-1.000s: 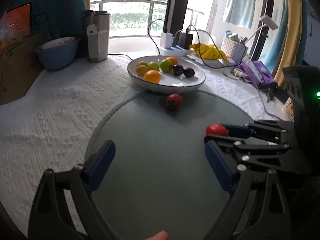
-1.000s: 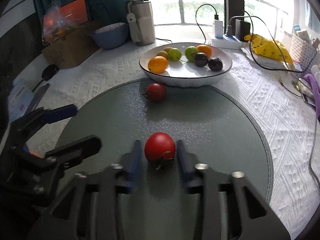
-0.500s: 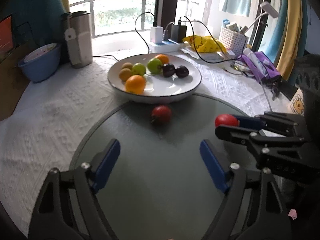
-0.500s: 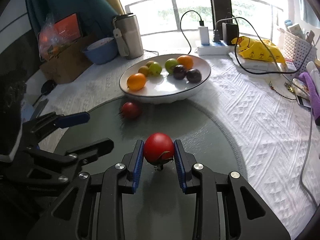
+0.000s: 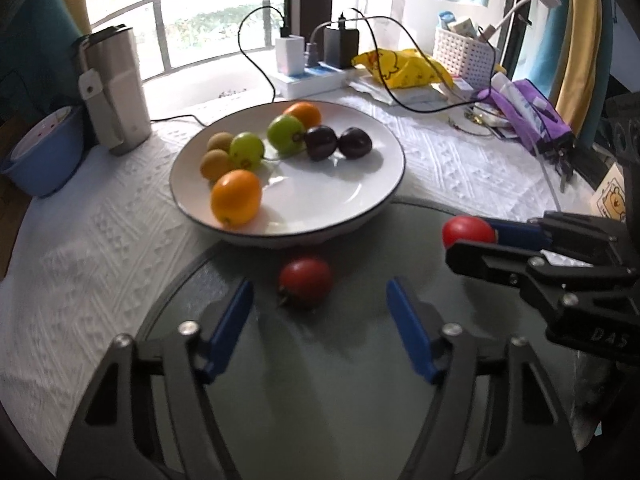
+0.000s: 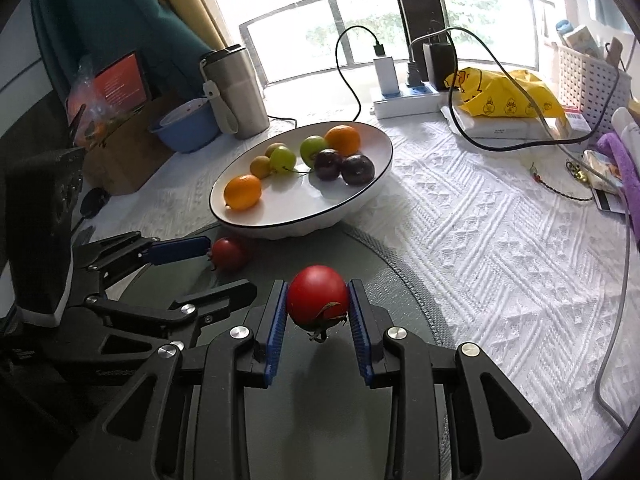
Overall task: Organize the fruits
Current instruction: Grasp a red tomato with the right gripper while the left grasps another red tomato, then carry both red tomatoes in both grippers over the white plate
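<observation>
Right gripper (image 6: 317, 312) clamps a round red tomato (image 6: 317, 295) just in front of the white round fruit plate (image 6: 280, 216); left gripper (image 5: 319, 312), fingers spread, faces a darker red tomato (image 5: 305, 281) beside that plate.

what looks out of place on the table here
One red tomato lies loose on the dark round mat, just in front of the white plate holding the other fruit. Nothing looks spilled or damaged.
</observation>
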### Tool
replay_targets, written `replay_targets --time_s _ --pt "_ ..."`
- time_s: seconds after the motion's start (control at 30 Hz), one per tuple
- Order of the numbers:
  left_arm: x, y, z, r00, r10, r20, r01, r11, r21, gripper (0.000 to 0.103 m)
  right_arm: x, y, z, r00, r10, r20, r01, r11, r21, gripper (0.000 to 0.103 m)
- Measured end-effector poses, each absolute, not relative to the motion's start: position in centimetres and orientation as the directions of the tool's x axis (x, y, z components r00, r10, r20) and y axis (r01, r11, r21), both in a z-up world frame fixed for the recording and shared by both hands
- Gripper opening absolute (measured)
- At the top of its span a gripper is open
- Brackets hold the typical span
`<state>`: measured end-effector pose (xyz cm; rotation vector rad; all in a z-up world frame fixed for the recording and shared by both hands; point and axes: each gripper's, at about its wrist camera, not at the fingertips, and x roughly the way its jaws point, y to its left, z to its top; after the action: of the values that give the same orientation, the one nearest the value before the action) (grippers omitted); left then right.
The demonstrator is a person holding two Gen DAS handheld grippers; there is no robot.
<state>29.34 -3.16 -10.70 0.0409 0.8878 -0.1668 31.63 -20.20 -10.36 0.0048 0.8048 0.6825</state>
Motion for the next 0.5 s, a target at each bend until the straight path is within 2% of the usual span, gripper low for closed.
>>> replay_targets --time_s 0.13,0.2,0.27,0.5 --pt "30.08 -3.10 -10.98 0.610 -0.122 -0.783 0.155 0.987 -0.033 0.046 31.82 -20.15 -10.50 0.488 0.563 -0.667 -0.559 0.788 0.257 0.032" --pt "30.29 -3.04 -11.00 0.612 -0.116 -0.782 0.153 0.988 -0.026 0.033 31.95 -20.11 -10.58 0.486 0.561 -0.670 -0.556 0.790 0.258 0.032" --pt "30.39 -2.98 -11.01 0.613 -0.117 -0.781 0.155 0.988 -0.026 0.029 31.99 -20.10 -10.61 0.487 0.559 -0.671 -0.556 0.791 0.255 0.032" --pt "29.57 -2.85 -10.72 0.623 -0.135 -0.771 0.170 0.985 -0.035 0.029 31.78 -19.89 -10.40 0.502 0.542 -0.674 -0.550 0.802 0.234 0.032"
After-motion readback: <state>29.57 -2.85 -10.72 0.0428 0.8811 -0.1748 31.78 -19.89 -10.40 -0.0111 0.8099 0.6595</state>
